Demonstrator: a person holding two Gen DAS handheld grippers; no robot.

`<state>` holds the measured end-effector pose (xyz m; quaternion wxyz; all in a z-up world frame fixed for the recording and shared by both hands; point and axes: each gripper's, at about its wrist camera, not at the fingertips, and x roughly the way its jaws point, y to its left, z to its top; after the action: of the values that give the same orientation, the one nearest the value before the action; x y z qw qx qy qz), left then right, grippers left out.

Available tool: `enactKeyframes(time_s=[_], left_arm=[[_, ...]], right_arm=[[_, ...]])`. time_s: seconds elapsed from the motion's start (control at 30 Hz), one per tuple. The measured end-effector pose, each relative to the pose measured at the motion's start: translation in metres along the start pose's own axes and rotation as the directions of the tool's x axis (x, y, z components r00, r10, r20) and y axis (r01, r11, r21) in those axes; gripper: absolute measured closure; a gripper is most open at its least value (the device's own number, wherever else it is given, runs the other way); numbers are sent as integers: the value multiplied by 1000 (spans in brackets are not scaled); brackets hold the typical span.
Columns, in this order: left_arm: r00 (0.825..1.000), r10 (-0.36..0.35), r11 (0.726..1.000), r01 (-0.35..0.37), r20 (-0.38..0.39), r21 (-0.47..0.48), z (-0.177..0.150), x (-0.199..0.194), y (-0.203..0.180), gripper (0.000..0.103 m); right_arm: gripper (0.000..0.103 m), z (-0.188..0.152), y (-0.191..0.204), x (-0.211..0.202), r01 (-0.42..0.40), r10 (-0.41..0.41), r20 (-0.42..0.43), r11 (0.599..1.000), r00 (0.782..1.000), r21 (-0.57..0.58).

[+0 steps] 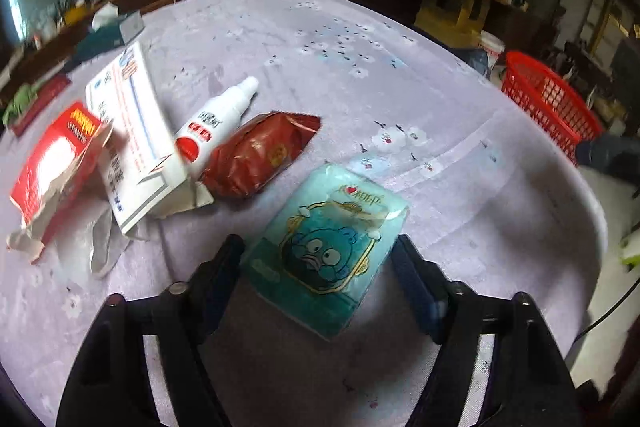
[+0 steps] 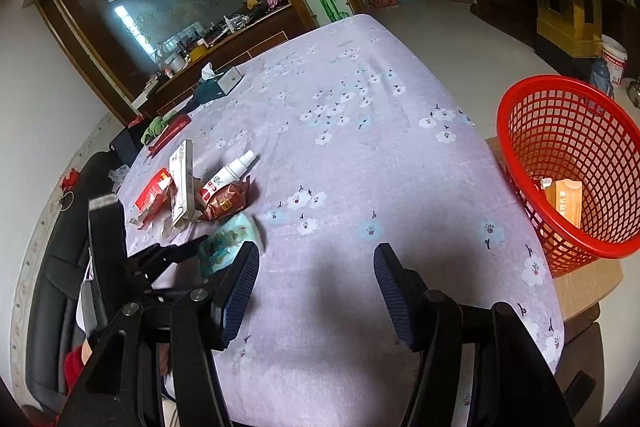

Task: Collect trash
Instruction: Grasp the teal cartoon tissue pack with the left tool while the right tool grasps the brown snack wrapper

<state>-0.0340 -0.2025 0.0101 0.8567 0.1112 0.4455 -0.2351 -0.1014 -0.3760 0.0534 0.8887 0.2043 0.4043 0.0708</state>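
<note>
A teal tissue pack (image 1: 332,247) with a cartoon face lies on the lilac flowered tablecloth (image 1: 360,75). My left gripper (image 1: 318,245) is open, with one finger on each side of the pack. To its left lie a red foil wrapper (image 1: 256,155), a white spray bottle (image 1: 216,123), a white carton (image 1: 128,135) and a torn red carton (image 1: 56,163). My right gripper (image 2: 316,251) is open over bare cloth, with nothing between its fingers. A red mesh basket (image 2: 572,163) stands off the table's right edge and holds an orange box (image 2: 568,203).
A tissue box (image 2: 218,83) and a green cloth (image 2: 156,127) sit at the table's far left. The basket rests on a wooden stool (image 2: 588,287). A black chair (image 2: 56,267) stands at the left. A white bucket (image 2: 614,61) is on the floor beyond the basket.
</note>
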Motion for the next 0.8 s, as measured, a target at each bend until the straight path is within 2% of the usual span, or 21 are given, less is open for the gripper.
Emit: enactKeyframes(time_s=[0.13, 0.23, 0.47, 0.8], left_arm=[[999, 13, 1000, -13, 39, -2, -4, -8, 1, 48], [998, -10, 1000, 12, 68, -17, -12, -21, 3, 56], [988, -43, 994, 57, 147, -88, -42, -61, 23, 56], [975, 34, 981, 9, 218, -194, -69, -94, 64, 55]], right_arm=[[39, 7, 2, 7, 2, -2, -7, 1000, 1000, 3], [39, 14, 9, 15, 2, -2, -18, 1000, 1000, -3], [39, 26, 46, 53, -28, 25, -69, 999, 997, -45], [39, 43, 83, 139, -24, 22, -167, 1000, 986, -8]])
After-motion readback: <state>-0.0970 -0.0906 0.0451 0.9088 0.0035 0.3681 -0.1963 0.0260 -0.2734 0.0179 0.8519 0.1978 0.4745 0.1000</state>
